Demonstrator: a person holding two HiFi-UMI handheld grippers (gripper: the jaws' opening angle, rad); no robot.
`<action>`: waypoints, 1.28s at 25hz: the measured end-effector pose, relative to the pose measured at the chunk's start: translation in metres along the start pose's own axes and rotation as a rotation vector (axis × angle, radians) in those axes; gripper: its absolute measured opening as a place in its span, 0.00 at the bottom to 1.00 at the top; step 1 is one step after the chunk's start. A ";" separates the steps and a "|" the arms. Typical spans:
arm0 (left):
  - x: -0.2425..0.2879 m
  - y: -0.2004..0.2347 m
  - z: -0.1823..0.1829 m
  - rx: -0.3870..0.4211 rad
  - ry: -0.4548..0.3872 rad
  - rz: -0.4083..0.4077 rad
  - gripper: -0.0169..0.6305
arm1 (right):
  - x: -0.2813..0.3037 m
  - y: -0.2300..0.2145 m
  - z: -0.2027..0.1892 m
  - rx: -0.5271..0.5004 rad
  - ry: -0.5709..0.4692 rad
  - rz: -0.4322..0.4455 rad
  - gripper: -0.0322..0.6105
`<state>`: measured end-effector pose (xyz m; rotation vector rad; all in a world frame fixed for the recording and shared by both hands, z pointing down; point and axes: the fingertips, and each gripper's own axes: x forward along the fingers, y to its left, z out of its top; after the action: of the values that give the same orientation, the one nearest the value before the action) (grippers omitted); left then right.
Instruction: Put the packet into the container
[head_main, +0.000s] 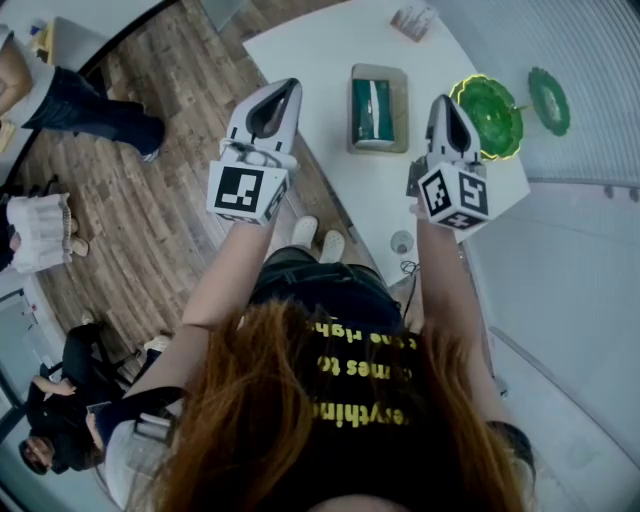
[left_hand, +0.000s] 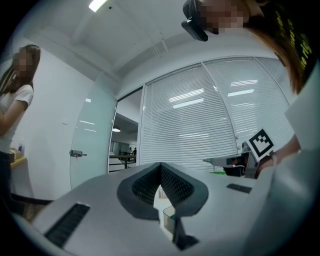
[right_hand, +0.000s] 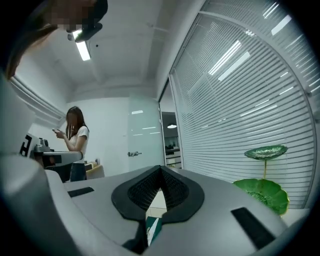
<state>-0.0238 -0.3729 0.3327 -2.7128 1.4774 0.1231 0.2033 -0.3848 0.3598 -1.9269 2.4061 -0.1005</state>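
A green packet (head_main: 371, 108) lies inside a shallow clear container (head_main: 379, 145) on the white table (head_main: 320, 60). Both grippers are held up above the table's near edge, and neither touches the container. My left gripper (head_main: 283, 90) is to the container's left, shut and with nothing in it. My right gripper (head_main: 445, 104) is to its right, also shut and with nothing in it. In the left gripper view the jaws (left_hand: 161, 169) meet at the tip, and a corner of the container (left_hand: 169, 220) shows below them. Under the closed jaws (right_hand: 160, 171) in the right gripper view, a strip of the packet (right_hand: 154, 229) shows.
Two green leaf-shaped ornaments (head_main: 490, 115) (head_main: 549, 100) stand at the table's right side, by the window blinds. A small object (head_main: 412, 20) lies at the far end and a small round thing (head_main: 401, 241) near the front edge. People stand on the wooden floor (head_main: 150, 200) to the left.
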 end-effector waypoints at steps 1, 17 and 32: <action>-0.001 0.000 0.000 0.000 0.001 0.003 0.03 | -0.005 0.002 0.003 0.002 -0.007 0.002 0.08; -0.002 -0.005 0.007 0.011 -0.024 0.018 0.03 | -0.044 0.009 0.019 0.043 -0.026 0.003 0.08; -0.004 -0.009 0.006 0.002 -0.018 0.020 0.03 | -0.044 0.016 0.026 0.008 -0.038 0.016 0.08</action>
<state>-0.0182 -0.3642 0.3276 -2.6887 1.4988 0.1466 0.1991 -0.3387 0.3327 -1.8881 2.3935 -0.0719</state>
